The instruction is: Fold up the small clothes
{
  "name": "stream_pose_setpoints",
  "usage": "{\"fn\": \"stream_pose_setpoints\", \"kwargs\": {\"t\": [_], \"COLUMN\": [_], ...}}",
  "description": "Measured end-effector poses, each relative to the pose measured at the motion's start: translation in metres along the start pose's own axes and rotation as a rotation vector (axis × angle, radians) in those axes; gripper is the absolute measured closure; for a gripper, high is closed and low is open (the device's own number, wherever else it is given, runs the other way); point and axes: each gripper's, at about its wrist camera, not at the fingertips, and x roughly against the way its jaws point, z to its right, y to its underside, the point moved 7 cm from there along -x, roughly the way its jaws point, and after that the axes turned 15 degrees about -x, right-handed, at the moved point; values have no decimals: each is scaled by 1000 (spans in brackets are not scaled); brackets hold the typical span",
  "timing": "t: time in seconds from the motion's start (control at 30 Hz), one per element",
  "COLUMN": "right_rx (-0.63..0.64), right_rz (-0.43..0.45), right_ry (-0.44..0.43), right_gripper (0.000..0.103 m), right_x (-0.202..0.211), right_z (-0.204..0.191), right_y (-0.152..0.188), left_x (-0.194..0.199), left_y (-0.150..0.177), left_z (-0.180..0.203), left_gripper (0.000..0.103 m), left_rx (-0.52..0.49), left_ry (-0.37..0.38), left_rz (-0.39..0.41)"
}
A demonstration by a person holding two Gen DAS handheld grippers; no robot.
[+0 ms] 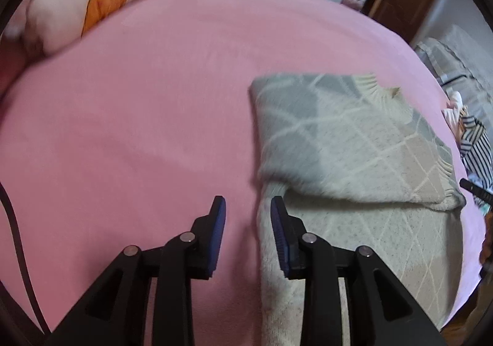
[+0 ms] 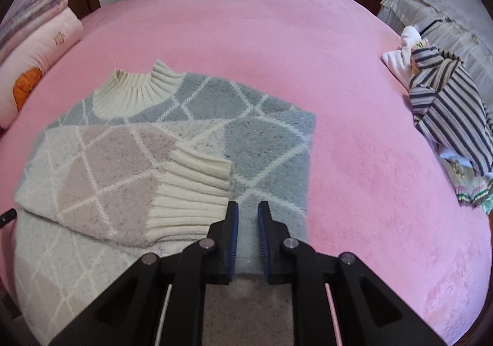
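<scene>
Your bed point(image 2: 339, 75) spreads pink ahead of both pairs of fingers. The sweater point(image 2: 191, 118) lies on it, one sleeve folded across the body, its cuff point(image 2: 191, 192) just left of your right gripper point(image 2: 248, 207), which hangs over the knit, slightly parted and empty. Your left gripper point(image 1: 248, 201) straddles the sweater's edge, somewhat parted, gripping nothing. A striped heap point(image 2: 446, 112) sits far right of your right fingers.

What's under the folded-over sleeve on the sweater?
The sleeve, with its ribbed cuff, lies across the sweater body. The diamond-pattern body shows around it; the part directly beneath is covered. The pink bedspread lies under the sweater.
</scene>
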Motion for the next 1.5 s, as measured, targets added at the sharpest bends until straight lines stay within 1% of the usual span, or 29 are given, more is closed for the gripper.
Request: {"fn": "stream_pose_setpoints", "kwargs": {"t": [0.03, 0.07, 0.1, 0.17, 0.23, 0.27, 0.33, 0.4, 0.47, 0.57, 0.63, 0.73, 0.8, 0.87, 0.9, 0.93, 0.97, 1.0, 1.1, 1.13, 1.2, 1.23, 1.3, 1.4, 1.43, 1.5], "right_rx": [-9, -18, -22, -33, -51, -67, -85, -110, -151, -193, -190, -166, -148, -140, -132, -112, -83, -68, -71, -71, -55, -40, -18, 29, 37, 44], "right_rz": [2, 12, 21, 30, 16, 6, 5, 5, -8, -40, -58, -110, -119, -110, -104, -94, -96, -106, -91, -78, -55, -47, -41, -38, -45, -56], "right_ry": [-15, -26, -29, -35, -52, -66, -54, -45, -52, -70, -85, -133, -132, -125, -117, -79, -11, 13, 7, 3, -3, -3, -5, 13, 26, 43], "right_gripper": [84, 80, 77, 74, 74, 74, 74, 74, 74, 74, 74, 74, 74, 74, 74, 74, 74, 74, 74, 74, 74, 74, 74, 74, 74, 74], "right_x": [3, 8, 11, 12, 9, 7, 3, 1, -3, -7, -7, -6, -6, -6, -7, -10, -18, -22, -14, -8, 3, 8, 11, 10, 7, 0], "right_z": [1, 4, 6, 9, 12, 14, 22, 33, 48, 66, 71, 68, 66, 63, 63, 64, 66, 67, 65, 63, 55, 50, 42, 31, 30, 30], "right_y": [-2, -5, -7, -11, -13, -14, -17, -20, -24, -26, -21, -2, 6, 10, 11, 13, 15, 17, 16, 14, 12, 12, 13, 20, 22, 26], "left_x": [9, 12, 13, 4, -13, -28, -55, -74, -90, -102, -105, -104, -102, -102, -102, -104, -105, -106, -97, -89, -74, -62, -47, -39, -40, -46], "left_y": [-13, -23, -32, -56, -73, -81, -91, -94, -95, -92, -90, -86, -85, -83, -82, -81, -80, -80, -82, -82, -81, -78, -69, -49, -38, -28], "left_z": [0, -1, -2, -2, -2, -2, -1, 1, 2, 4, 4, 2, 2, 4, 5, 8, 9, 12, 15, 18, 23, 27, 31, 43, 44, 41], "left_gripper": [68, 66, 63, 62, 62, 62, 62, 62, 62, 62, 62, 61, 61, 61, 57, 54, 54, 54, 56, 57, 57, 57, 57, 57, 57, 57], "left_rx": [-31, -46, -56, -67, -78, -80, -63, -43, -32, -24, -18, -5, -9, -35, -52, -80, -98, -113, -120, -127, -146, -159, -173, -179, -189, -212], "left_ry": [-28, -42, -50, -45, -32, -24, 15, 37, 60, 90, 101, 126, 128, 101, 74, 36, 16, 0, -26, -33, -44, -50, -49, -17, -21, -51], "left_rz": [31, 44, 54, 53, 33, 4, -51, -84, -104, -108, -104, -102, -98, -90, -87, -89, -90, -91, -85, -74, -49, -30, -22, -42, -58, -86]}}
